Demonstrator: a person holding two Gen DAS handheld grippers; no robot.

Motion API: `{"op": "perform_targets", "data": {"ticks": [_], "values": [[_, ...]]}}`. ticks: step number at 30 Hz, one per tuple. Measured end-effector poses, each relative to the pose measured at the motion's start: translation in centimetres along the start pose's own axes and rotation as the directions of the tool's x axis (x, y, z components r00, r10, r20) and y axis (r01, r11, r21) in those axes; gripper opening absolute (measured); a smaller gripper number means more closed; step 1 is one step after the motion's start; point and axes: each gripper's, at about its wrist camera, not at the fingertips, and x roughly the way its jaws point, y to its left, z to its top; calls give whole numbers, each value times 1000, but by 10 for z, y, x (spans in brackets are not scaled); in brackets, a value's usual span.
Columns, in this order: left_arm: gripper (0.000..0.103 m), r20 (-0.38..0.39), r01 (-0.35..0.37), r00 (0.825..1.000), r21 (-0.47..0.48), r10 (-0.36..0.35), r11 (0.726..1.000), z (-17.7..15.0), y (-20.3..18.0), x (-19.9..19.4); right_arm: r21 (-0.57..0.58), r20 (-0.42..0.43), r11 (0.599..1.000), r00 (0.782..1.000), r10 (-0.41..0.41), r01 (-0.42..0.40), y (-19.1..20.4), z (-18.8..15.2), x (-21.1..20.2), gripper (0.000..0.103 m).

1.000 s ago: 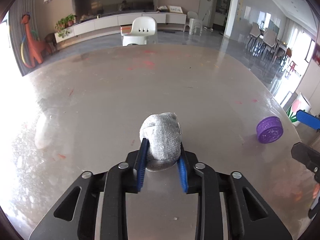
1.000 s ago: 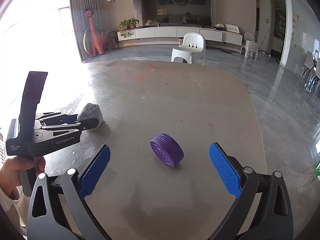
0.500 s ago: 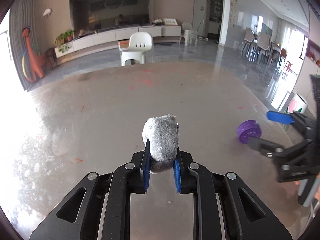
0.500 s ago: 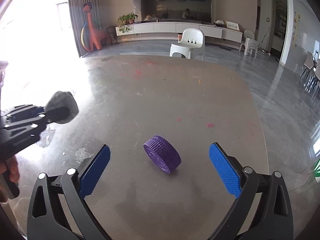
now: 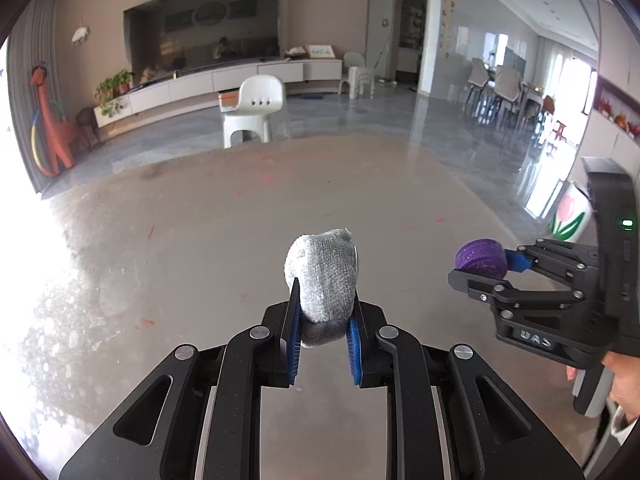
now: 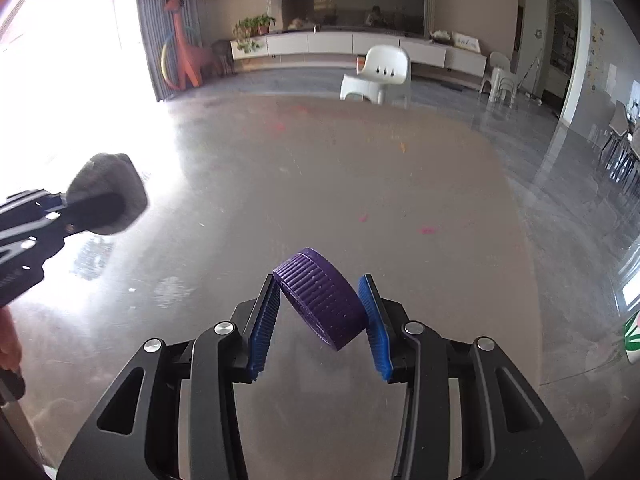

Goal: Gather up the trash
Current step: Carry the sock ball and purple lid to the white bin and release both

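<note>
My left gripper (image 5: 322, 312) is shut on a grey cloth wad (image 5: 322, 276) and holds it above the grey table (image 5: 200, 232). The wad also shows in the right wrist view (image 6: 106, 194), at the left, raised off the table. My right gripper (image 6: 320, 304) is shut on a ribbed purple cap (image 6: 320, 300), which sits tilted between the blue pads. In the left wrist view the right gripper (image 5: 486, 266) is at the right with the purple cap (image 5: 480, 258) in it.
A white cup with a tulip print (image 5: 568, 216) stands off the table's right edge, also low right in the right wrist view (image 6: 634, 336). A white plastic chair (image 5: 254, 108) stands beyond the far edge. The tabletop has pink stains (image 6: 426, 230).
My left gripper has lifted the grey wad off the table. My right gripper has closed on the purple cap, which was lying free between the open fingers before.
</note>
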Motion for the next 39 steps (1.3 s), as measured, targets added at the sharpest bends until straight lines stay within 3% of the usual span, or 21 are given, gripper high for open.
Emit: {"op": "perform_targets", "data": {"ticks": [7, 15, 22, 30, 37, 39], "values": [[18, 39, 107, 993, 40, -108, 993, 5, -54, -48, 65, 64, 997, 997, -43, 38, -2, -24, -99, 43], [18, 15, 264, 963, 135, -269, 955, -25, -153, -96, 160, 34, 971, 982, -184, 176, -26, -100, -206, 43], [18, -76, 421, 907, 222, -415, 880, -62, -251, -113, 268, -20, 914, 951, -310, 303, -59, -173, -272, 43], [18, -214, 540, 842, 310, -495, 783, -110, -334, -108, 375, -61, 845, 920, -388, 381, -91, -238, -311, 43], [19, -302, 585, 811, 387, -501, 713, -139, -388, -105, 462, -79, 793, 909, -410, 397, -115, -280, -327, 43], [27, -309, 583, 812, 408, -495, 703, -143, -398, -104, 479, -83, 782, 907, -412, 399, -118, -288, -327, 43]]}}
